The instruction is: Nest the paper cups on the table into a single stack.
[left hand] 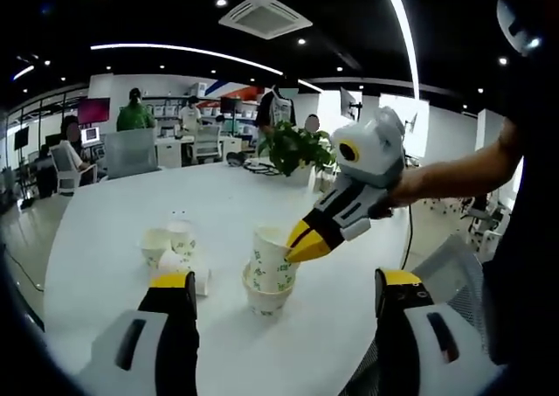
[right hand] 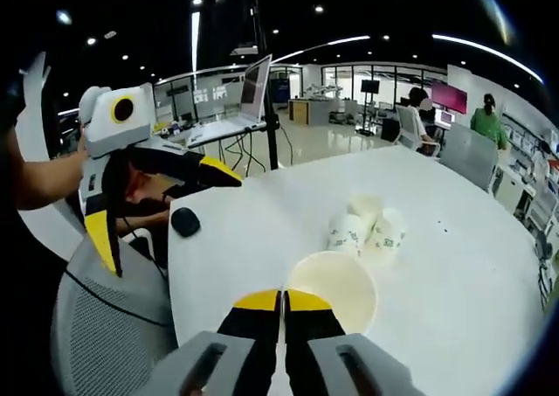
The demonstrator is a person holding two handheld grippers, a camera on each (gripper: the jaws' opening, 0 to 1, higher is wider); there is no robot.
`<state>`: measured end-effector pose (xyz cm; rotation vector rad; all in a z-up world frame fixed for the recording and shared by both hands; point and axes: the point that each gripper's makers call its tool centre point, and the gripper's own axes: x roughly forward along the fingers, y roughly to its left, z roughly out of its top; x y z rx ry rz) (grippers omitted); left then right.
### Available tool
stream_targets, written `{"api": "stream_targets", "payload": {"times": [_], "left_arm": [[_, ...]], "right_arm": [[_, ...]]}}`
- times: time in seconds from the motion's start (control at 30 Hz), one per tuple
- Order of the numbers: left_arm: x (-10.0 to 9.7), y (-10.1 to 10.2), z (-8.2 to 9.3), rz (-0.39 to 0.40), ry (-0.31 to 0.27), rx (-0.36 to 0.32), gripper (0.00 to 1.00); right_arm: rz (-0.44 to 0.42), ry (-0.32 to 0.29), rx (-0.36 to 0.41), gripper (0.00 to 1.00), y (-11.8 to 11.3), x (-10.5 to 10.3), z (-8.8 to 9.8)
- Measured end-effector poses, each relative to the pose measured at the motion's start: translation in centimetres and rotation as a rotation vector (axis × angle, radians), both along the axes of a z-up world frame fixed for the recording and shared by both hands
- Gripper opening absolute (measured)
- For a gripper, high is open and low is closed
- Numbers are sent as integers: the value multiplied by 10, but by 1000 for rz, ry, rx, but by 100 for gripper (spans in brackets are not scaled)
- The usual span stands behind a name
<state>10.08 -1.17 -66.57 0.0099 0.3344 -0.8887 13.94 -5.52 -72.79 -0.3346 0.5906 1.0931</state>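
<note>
Left gripper view: the left gripper (left hand: pixel 284 282) sits at the bottom edge, jaws spread wide and holding nothing. Just beyond, at frame centre, two nested paper cups (left hand: pixel 269 282) stand on the white table (left hand: pixel 113 212). The right gripper (left hand: pixel 307 241) enters from the right, jaws pinched on the upper cup's rim. Loose cups (left hand: pixel 175 249) lie left of centre. A potted plant (left hand: pixel 297 149) stands farther back.

Right gripper view: the yellow tips are clenched on the cup rim (right hand: pixel 301 302) at lower centre; toppled cups (right hand: pixel 367 230) lie beyond.
</note>
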Motion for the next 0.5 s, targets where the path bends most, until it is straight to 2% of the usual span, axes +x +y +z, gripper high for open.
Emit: {"api": "stream_targets", "payload": {"times": [0.2,0.5], "left_arm": [[-1,3,0,7,-1,0,82],[-3,5,-3,10,7,2,81]], "right_arm": [[29,0,-53,0,5,-6,-17],[42,16,-72,0,10,-6,-33]]}}
